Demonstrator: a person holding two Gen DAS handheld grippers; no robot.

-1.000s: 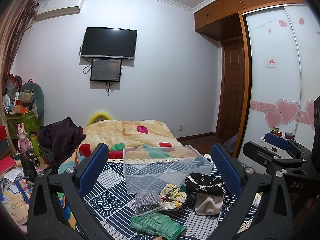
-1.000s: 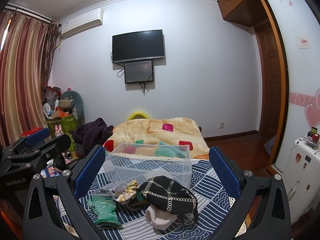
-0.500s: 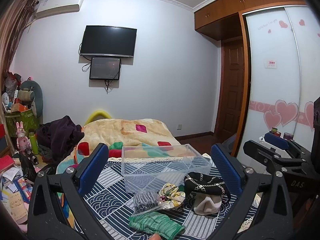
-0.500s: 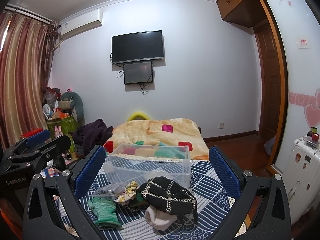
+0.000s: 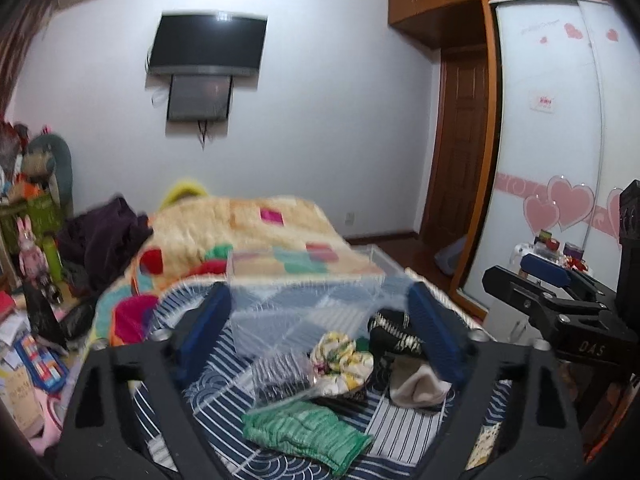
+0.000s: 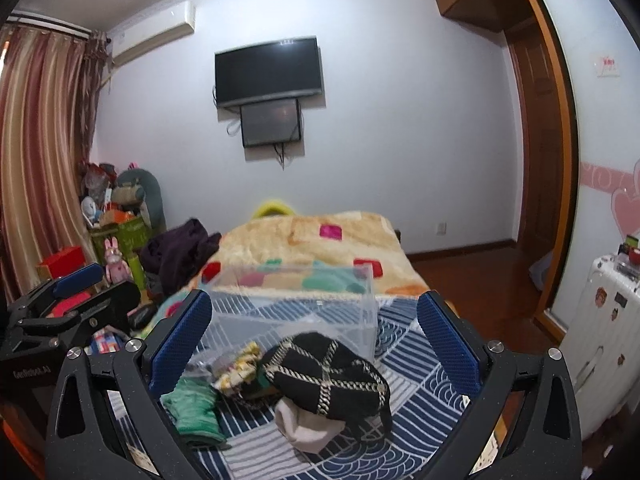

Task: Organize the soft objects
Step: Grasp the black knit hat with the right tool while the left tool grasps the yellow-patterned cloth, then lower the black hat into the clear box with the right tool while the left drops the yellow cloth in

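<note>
A pile of soft things lies on the blue patterned cloth (image 5: pixel 224 394) in front of a clear plastic box (image 5: pixel 304 304): a green knit piece (image 5: pixel 304 432), a yellow floral scrunchie (image 5: pixel 340 360), a clear bag with a dark item (image 5: pixel 280 376), a black cap with gold chains (image 6: pixel 324 376) and a white sock (image 6: pixel 308 428). My left gripper (image 5: pixel 320 336) is open and empty above the pile. My right gripper (image 6: pixel 316 344) is open and empty over the cap. The box (image 6: pixel 296 304) looks empty.
A bed with a beige patterned blanket (image 5: pixel 240 232) lies behind the box. Dark clothes (image 6: pixel 176 252) and clutter sit at the left. A white suitcase (image 6: pixel 600 344) stands at the right. A TV (image 6: pixel 268 72) hangs on the far wall.
Both grippers have moved forward and down toward the pile. The left wrist view is blurred from motion. Nothing was picked up.
</note>
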